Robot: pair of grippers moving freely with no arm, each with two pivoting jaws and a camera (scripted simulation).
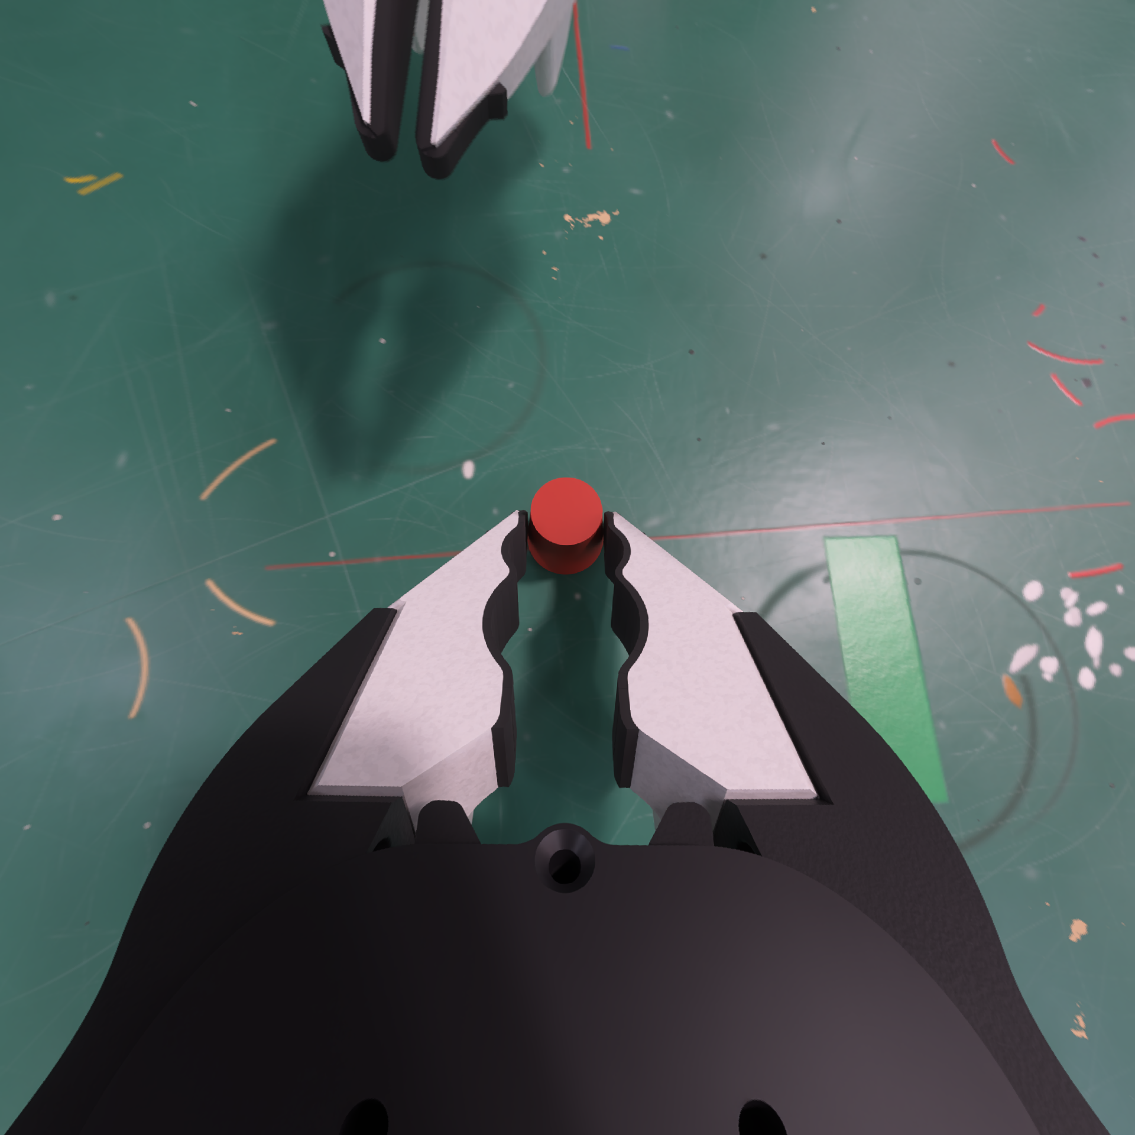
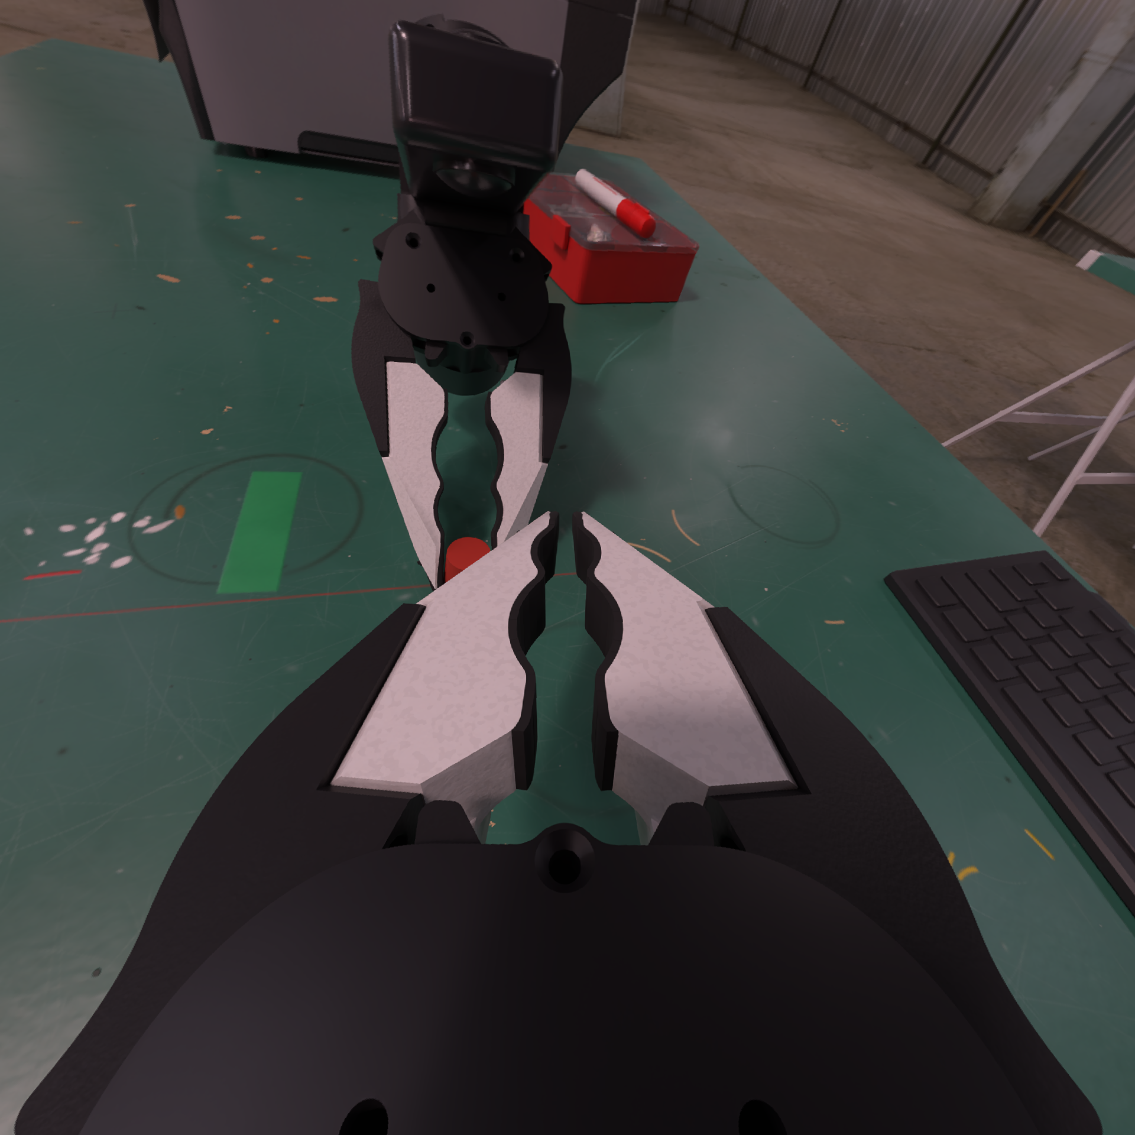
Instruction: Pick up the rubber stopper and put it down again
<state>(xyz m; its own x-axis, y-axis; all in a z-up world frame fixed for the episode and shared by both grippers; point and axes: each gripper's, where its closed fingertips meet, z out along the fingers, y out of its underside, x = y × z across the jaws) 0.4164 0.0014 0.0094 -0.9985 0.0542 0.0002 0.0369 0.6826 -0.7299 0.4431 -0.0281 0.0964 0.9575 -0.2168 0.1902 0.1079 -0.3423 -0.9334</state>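
Observation:
The rubber stopper [image 1: 565, 513] is a small red cylinder, standing upright between the fingertips of my left gripper [image 1: 565, 522], which is shut on it at or just above the green table [image 1: 798, 307]. In the right wrist view the stopper [image 2: 465, 553] shows low between the left gripper's [image 2: 467, 568] fingers, partly hidden by my own finger. My right gripper [image 2: 565, 519] is shut but for a thin gap and empty, hovering opposite the left one, tips close to it. It also shows at the top of the left wrist view [image 1: 408, 163].
A green tape strip [image 1: 884, 663] lies right of the left gripper. A red box [image 2: 620, 264] with a marker [image 2: 617, 202] on top stands at the back, near a grey machine [image 2: 295, 74]. A black keyboard [image 2: 1032, 663] lies at the right, along the table edge.

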